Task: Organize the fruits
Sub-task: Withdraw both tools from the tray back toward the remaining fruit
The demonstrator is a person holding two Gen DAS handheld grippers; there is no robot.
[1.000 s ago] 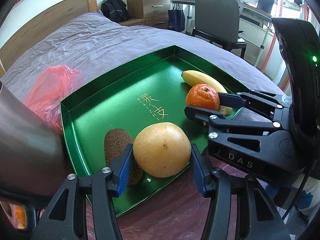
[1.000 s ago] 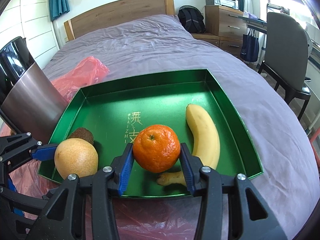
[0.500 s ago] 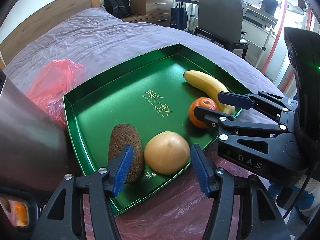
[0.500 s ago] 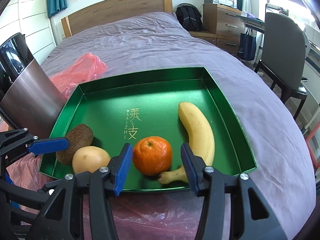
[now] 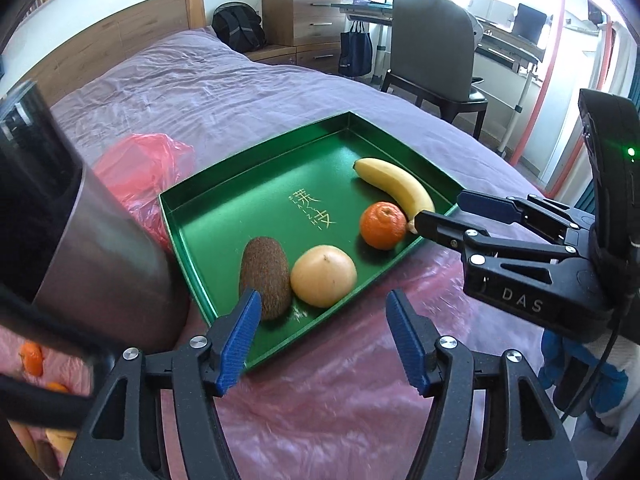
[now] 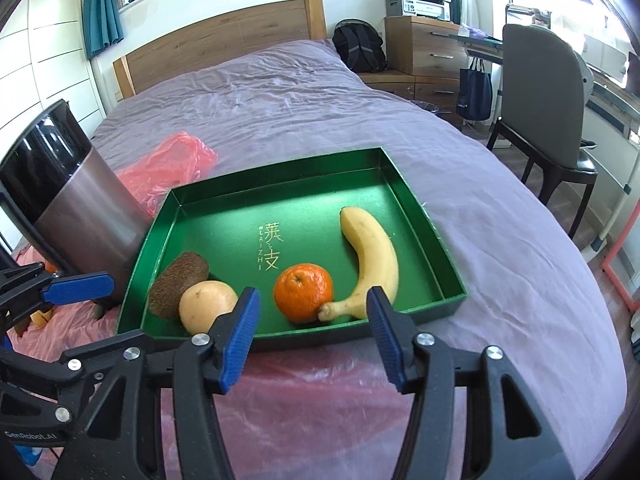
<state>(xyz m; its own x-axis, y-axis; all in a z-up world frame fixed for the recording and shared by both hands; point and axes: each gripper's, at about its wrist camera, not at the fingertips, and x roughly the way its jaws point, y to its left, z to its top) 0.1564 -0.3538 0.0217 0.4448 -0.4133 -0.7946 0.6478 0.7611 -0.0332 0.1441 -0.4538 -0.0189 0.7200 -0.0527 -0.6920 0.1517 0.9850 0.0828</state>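
The left tongs (image 5: pixel 322 338) hover above the near edge of the green tray (image 5: pixel 256 164), their blue pads (image 5: pixel 240 336) apart and opening, with nothing gripped; the yellow round fruit (image 5: pixel 323 275) lies beyond them in the tray, free of both pads. The right tongs (image 6: pixel 310 334) stand wider, also opening and empty, held over the tray's near wall with the orange (image 6: pixel 303 292) lying beyond the gap, untouched. The tray sits on a purple bed (image 6: pixel 280 112), over a pink plastic sheet (image 6: pixel 320 400). Along its near side lie four fruits in a row: a brown kiwi (image 6: pixel 178 289) touching the yellow round fruit, then the orange, then a banana (image 6: pixel 372 260) whose stem end meets the orange. A dark metal cylinder (image 6: pixel 76 204) stands just beside the tray's left wall.
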